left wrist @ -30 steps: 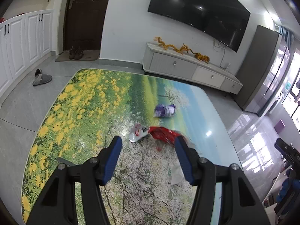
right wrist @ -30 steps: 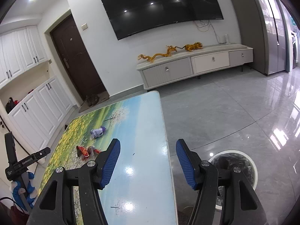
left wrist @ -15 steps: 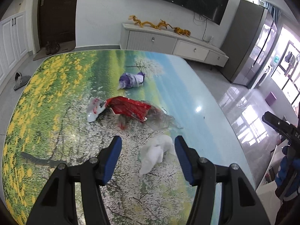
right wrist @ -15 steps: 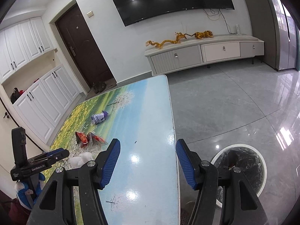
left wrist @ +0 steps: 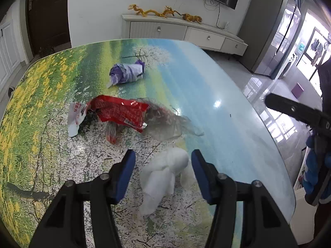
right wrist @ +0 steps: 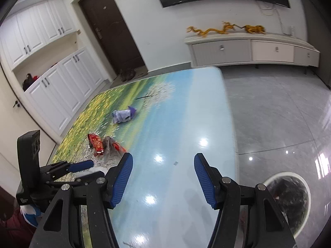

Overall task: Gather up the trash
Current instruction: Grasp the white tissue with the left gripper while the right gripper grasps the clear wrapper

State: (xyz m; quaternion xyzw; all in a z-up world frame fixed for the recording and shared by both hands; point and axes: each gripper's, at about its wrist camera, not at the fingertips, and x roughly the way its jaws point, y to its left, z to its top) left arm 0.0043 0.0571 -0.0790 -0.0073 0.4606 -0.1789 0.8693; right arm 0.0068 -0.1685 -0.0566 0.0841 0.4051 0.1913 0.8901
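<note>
My left gripper (left wrist: 163, 163) is open, its blue fingers on either side of a crumpled white tissue (left wrist: 163, 175) lying on the landscape-print table (left wrist: 227, 128). Beyond it lie a red snack wrapper (left wrist: 120, 111) with clear plastic film (left wrist: 169, 124) and a purple-white wrapper (left wrist: 127, 73). My right gripper (right wrist: 163, 172) is open and empty over the table's blue right part. In the right wrist view the left gripper (right wrist: 80, 165), the tissue (right wrist: 91, 170), the red wrapper (right wrist: 96, 143) and the purple wrapper (right wrist: 123, 115) show at left.
A round white trash bin (right wrist: 289, 196) with a black liner stands on the grey floor right of the table. A white TV cabinet (right wrist: 248, 49) with gold dragon figures stands at the far wall. White cupboards (right wrist: 51, 86) and a dark door (right wrist: 111, 33) are at left.
My left gripper has moved down and forward, so the white tissue now lies between its open fingers. My right gripper has tilted down and left toward the table.
</note>
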